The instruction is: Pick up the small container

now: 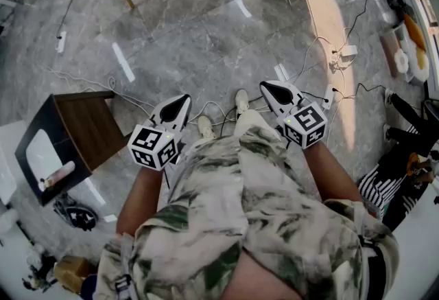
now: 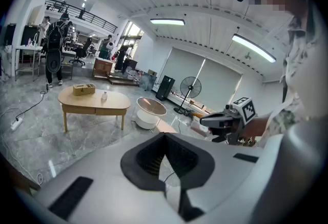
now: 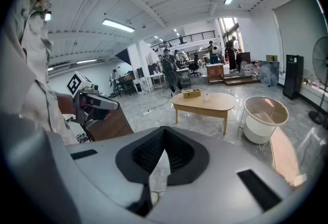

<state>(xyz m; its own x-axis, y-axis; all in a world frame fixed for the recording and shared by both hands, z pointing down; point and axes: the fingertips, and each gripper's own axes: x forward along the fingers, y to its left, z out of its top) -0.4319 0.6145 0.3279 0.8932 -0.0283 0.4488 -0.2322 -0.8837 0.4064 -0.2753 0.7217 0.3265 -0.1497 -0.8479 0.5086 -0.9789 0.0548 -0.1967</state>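
Standing well apart from the wooden table (image 2: 115,101), you must first walk over to it; I think the task has not really begun. Pass beside the white round tub (image 2: 148,111), which stands near the table's end, and keep clear of it.

Your left gripper (image 2: 164,136) has its jaws pressed together with nothing between them. Your right gripper (image 3: 164,133) is the same, closed and empty. Choose one of them and spread its jaws before you reach the table, not above it. In this way, I judge, you will not knock anything.

A tan box (image 2: 83,89) lies on the table top. The small container (image 2: 104,96) stands upright near it, and the two do not touch. Come from the side away from the box and close around the body, low down, because it looks light and may tip.

No words can be read. The cube (image 1: 154,146) on each gripper carries only black square patterns, and any print on the box is too small to tell.
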